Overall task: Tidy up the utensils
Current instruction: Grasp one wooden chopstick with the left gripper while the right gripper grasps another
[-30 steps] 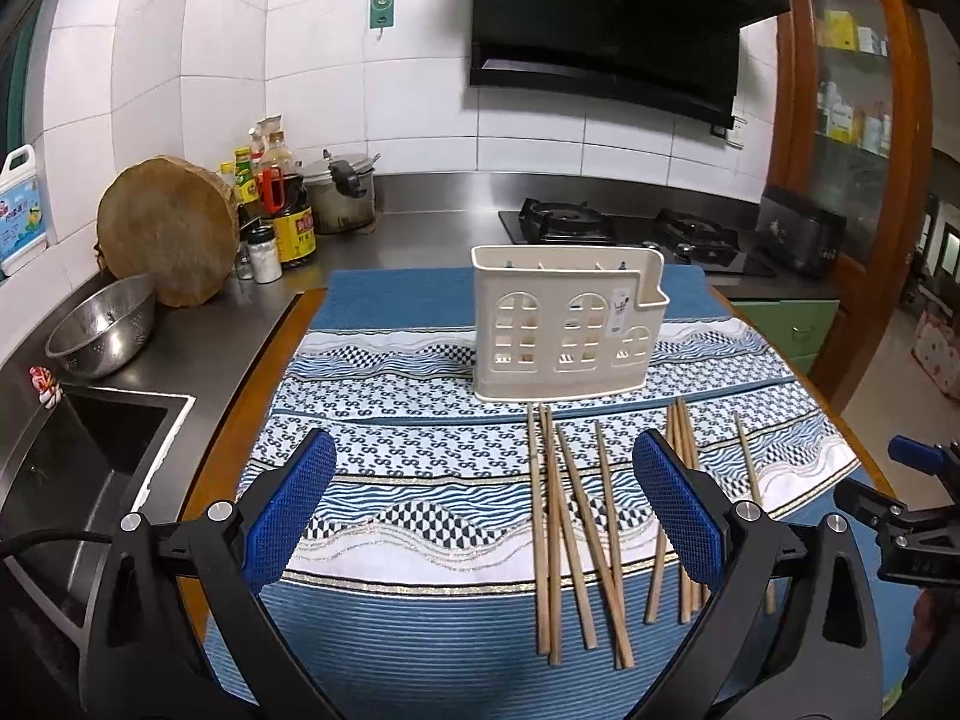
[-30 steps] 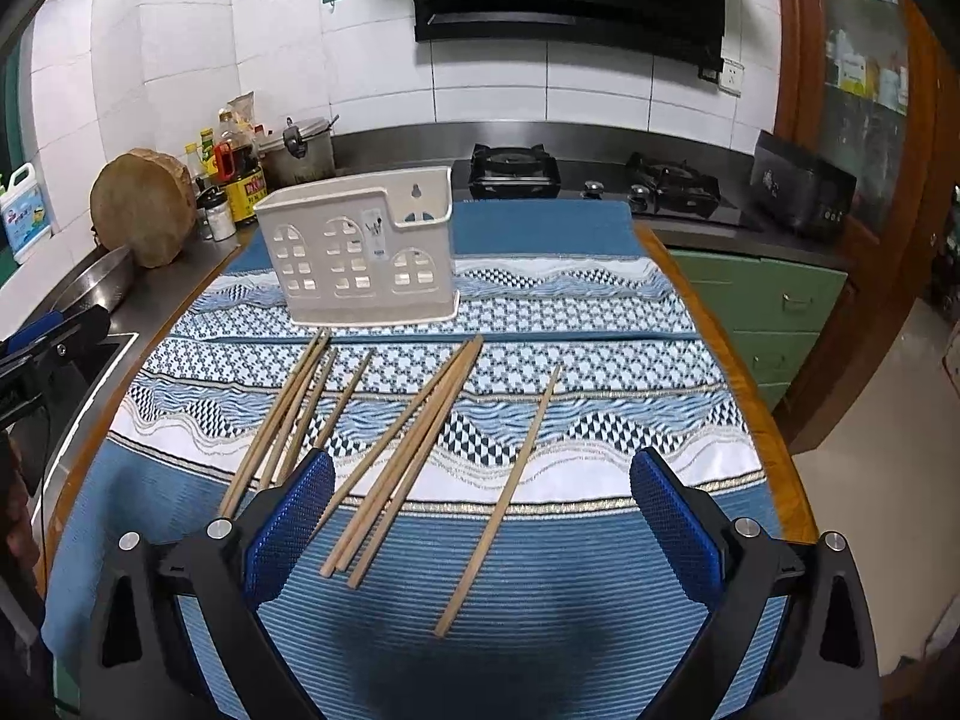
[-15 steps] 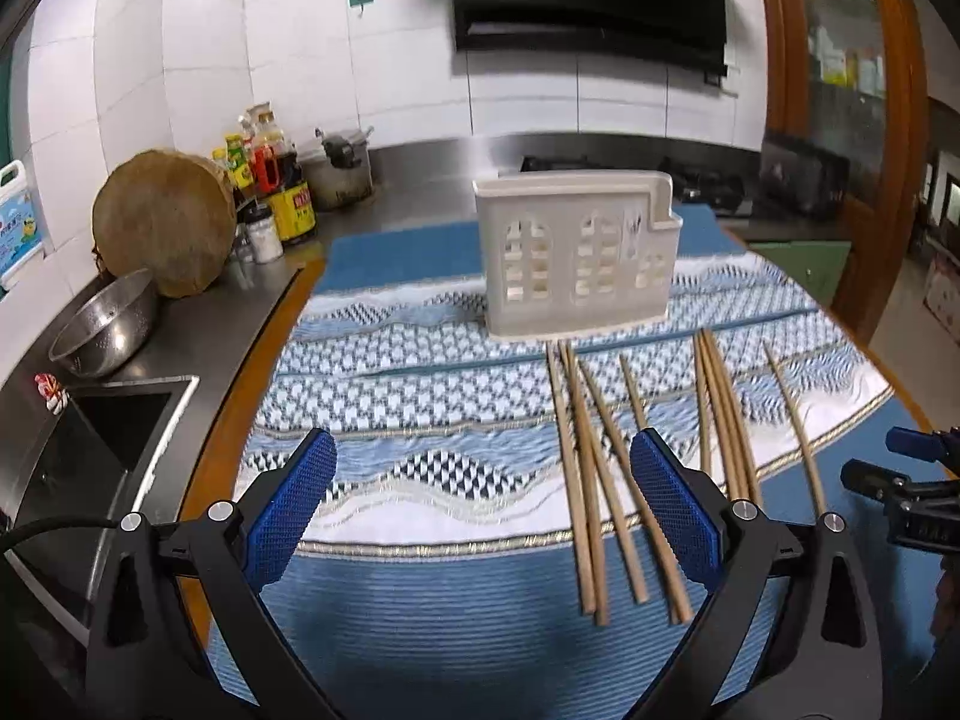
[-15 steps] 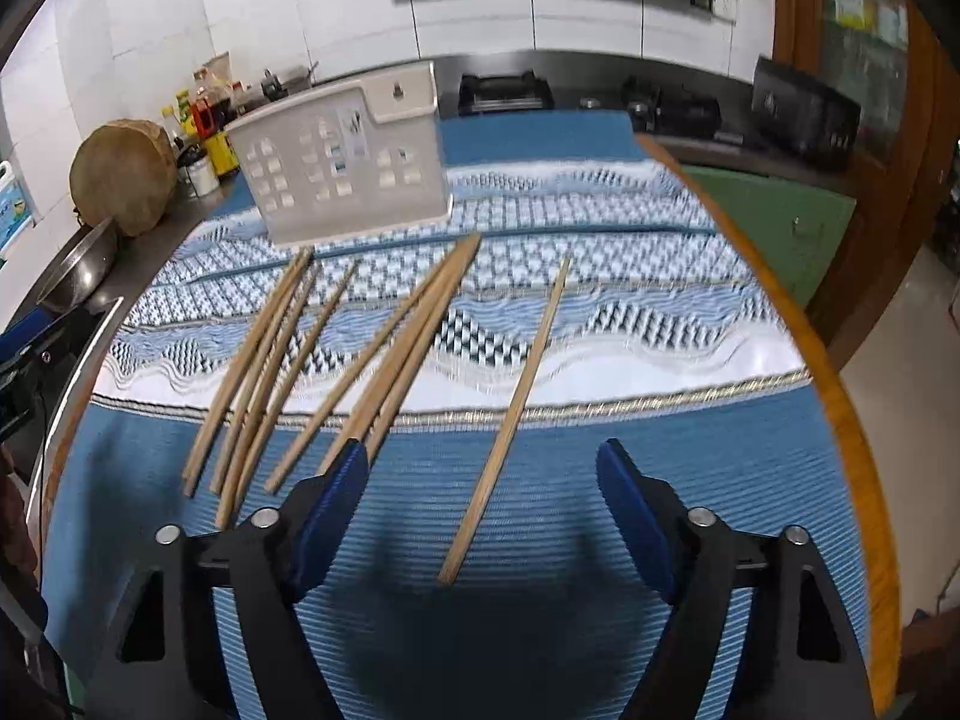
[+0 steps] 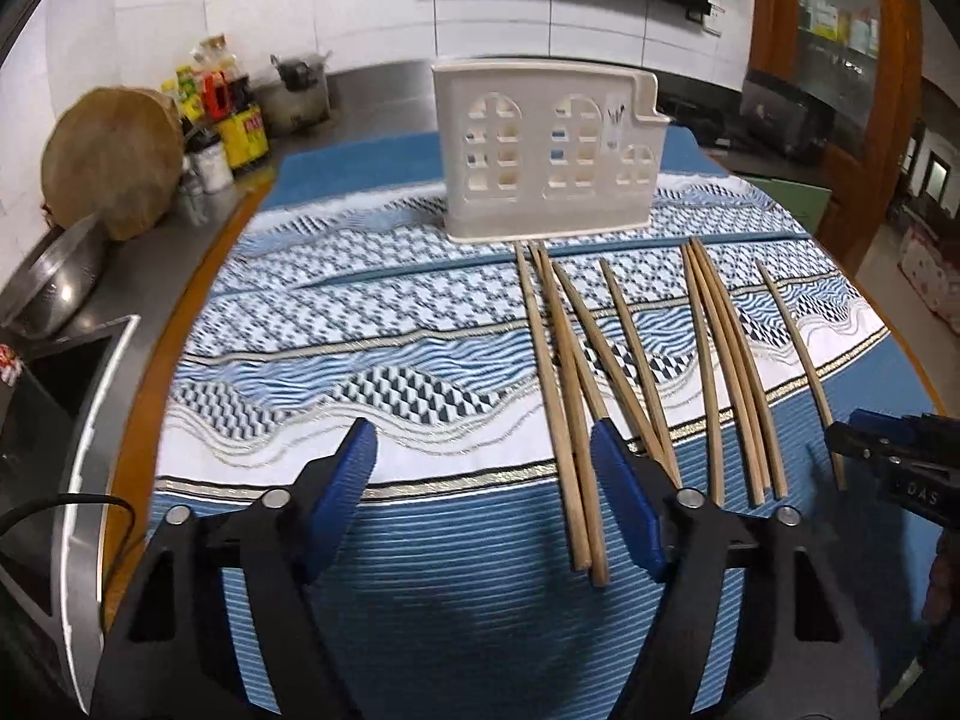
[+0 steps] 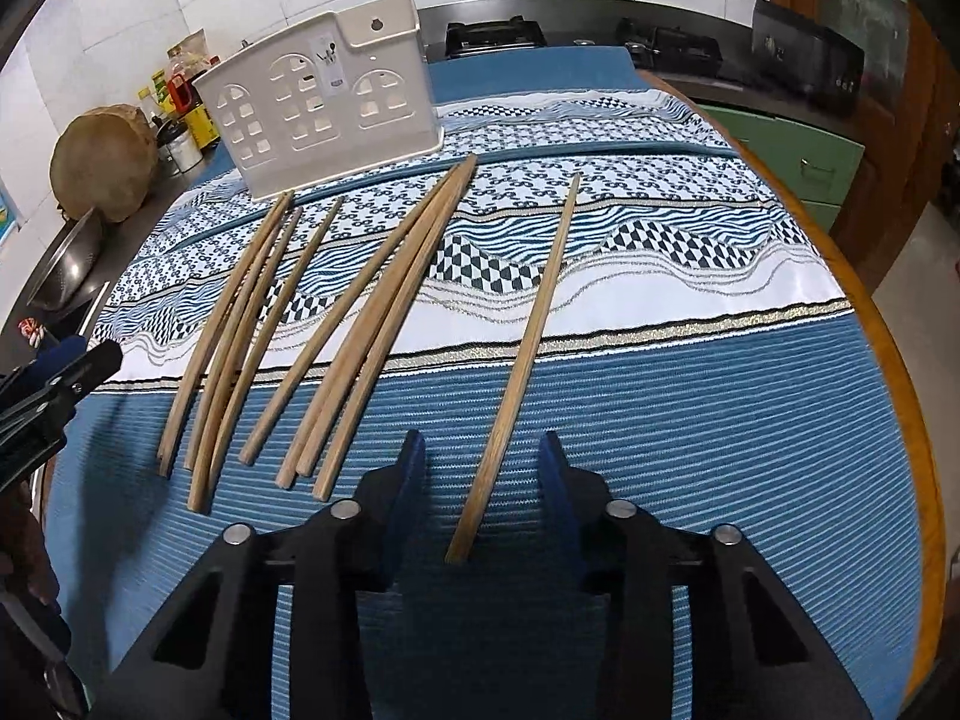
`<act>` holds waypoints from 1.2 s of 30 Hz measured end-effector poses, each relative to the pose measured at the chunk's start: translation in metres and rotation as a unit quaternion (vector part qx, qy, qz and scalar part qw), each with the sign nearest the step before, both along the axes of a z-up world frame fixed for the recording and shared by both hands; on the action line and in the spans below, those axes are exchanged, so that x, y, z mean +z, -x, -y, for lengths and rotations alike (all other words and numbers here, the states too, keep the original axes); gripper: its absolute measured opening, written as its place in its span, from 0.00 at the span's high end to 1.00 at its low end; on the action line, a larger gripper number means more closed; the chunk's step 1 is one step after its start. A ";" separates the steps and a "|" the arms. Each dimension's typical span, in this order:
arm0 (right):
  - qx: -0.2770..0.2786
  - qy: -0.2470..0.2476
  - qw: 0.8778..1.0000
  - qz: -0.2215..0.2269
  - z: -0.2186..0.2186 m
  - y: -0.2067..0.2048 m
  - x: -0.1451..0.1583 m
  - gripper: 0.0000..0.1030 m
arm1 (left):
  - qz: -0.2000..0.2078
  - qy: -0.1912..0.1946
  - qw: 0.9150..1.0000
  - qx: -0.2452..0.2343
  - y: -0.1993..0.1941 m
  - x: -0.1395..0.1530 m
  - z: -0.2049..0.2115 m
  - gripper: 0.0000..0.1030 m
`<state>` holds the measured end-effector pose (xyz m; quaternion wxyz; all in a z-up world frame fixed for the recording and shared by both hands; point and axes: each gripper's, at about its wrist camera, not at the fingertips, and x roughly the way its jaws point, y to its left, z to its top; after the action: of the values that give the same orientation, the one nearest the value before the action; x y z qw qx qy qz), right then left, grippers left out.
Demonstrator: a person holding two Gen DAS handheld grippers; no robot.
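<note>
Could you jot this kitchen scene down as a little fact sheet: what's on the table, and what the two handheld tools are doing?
surface: blue patterned cloth
holder: white plastic caddy, upright, at the far end
utensils: eight wooden chopsticks lying loose; none in the caddy as far as shows
right tool: closing around the lone chopstick, pads not yet touching
left tool: closing, only cloth between its pads

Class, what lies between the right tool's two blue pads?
In the right wrist view, the lone chopstick's near end lies between the closing right tool, untouched.
</note>
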<state>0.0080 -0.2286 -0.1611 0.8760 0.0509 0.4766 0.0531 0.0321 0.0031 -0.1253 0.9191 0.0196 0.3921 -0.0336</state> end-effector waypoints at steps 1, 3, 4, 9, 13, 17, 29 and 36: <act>0.000 -0.001 1.000 -0.002 0.000 -0.001 0.000 0.71 | -0.002 -0.001 1.000 -0.002 -0.002 -0.001 0.001 0.33; -0.001 0.000 1.000 -0.005 0.000 -0.002 -0.002 0.74 | -0.012 0.002 1.000 -0.009 -0.007 -0.007 0.005 0.40; -0.001 0.000 1.000 -0.007 0.000 -0.002 -0.004 0.77 | -0.018 0.002 1.000 -0.011 -0.010 -0.009 0.006 0.41; -0.003 0.002 1.000 -0.011 0.001 -0.004 -0.007 0.82 | -0.043 0.009 0.999 -0.018 -0.022 -0.019 0.011 0.56; -0.002 0.007 1.000 -0.009 0.001 -0.005 -0.007 0.84 | -0.054 0.018 0.998 -0.022 -0.027 -0.025 0.014 0.61; 0.000 0.012 1.000 -0.008 -0.001 -0.007 -0.008 0.84 | -0.061 0.015 0.998 -0.024 -0.032 -0.030 0.017 0.66; 0.006 0.031 0.999 -0.009 -0.005 -0.011 -0.008 0.84 | -0.075 0.026 0.997 -0.026 -0.038 -0.039 0.020 0.71; 0.006 0.038 0.999 -0.009 -0.004 -0.011 -0.008 0.87 | -0.079 0.005 0.997 -0.019 -0.043 -0.042 0.022 0.83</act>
<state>0.0193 -0.2243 -0.1696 0.8727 0.0151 0.4864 0.0400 0.0749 -0.0189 -0.1676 0.8844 0.0193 0.4631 -0.0545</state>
